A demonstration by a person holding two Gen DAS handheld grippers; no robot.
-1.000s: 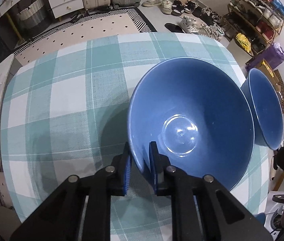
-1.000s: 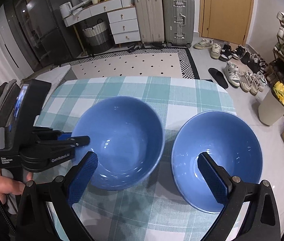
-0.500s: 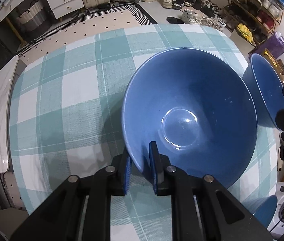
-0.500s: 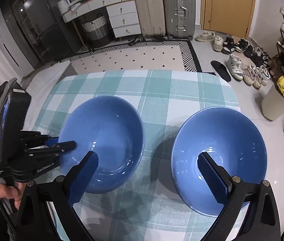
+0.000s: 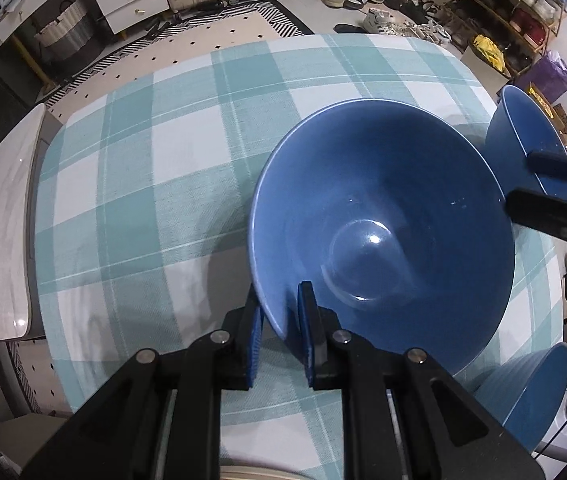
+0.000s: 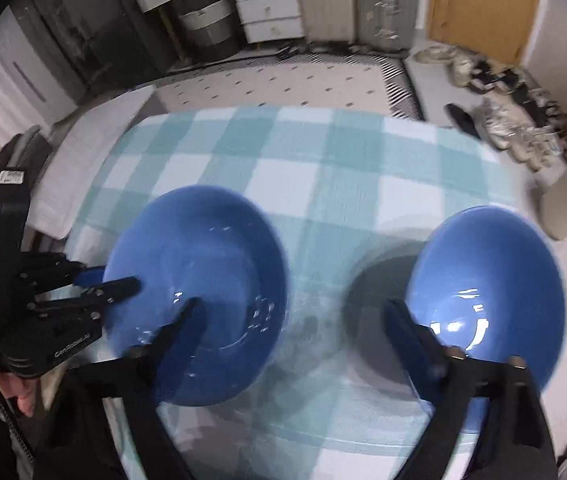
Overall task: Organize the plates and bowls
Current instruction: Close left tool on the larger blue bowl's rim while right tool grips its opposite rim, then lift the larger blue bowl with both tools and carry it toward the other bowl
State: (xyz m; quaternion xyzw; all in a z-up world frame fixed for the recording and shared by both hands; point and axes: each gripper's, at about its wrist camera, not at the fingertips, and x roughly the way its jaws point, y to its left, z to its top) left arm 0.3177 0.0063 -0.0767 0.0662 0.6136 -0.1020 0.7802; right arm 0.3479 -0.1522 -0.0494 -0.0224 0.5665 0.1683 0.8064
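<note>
Left gripper (image 5: pixel 279 322) pinching near rim of blue bowl (image 5: pixel 379 220), carrying it toward 9 o'clock, gap to second bowl (image 6: pixel 487 296) widening since half-second ago. Right gripper (image 6: pixel 295 320) jaws spread, holding nothing, swinging fast; view blurring. Likely repositioning before stacking.

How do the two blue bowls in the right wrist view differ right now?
The left bowl is clamped at its rim by the left gripper; the right bowl is ungripped, beside the open right gripper. The left bowl looks tilted and wider, the right bowl more upright. Both are plain glossy blue.
</note>
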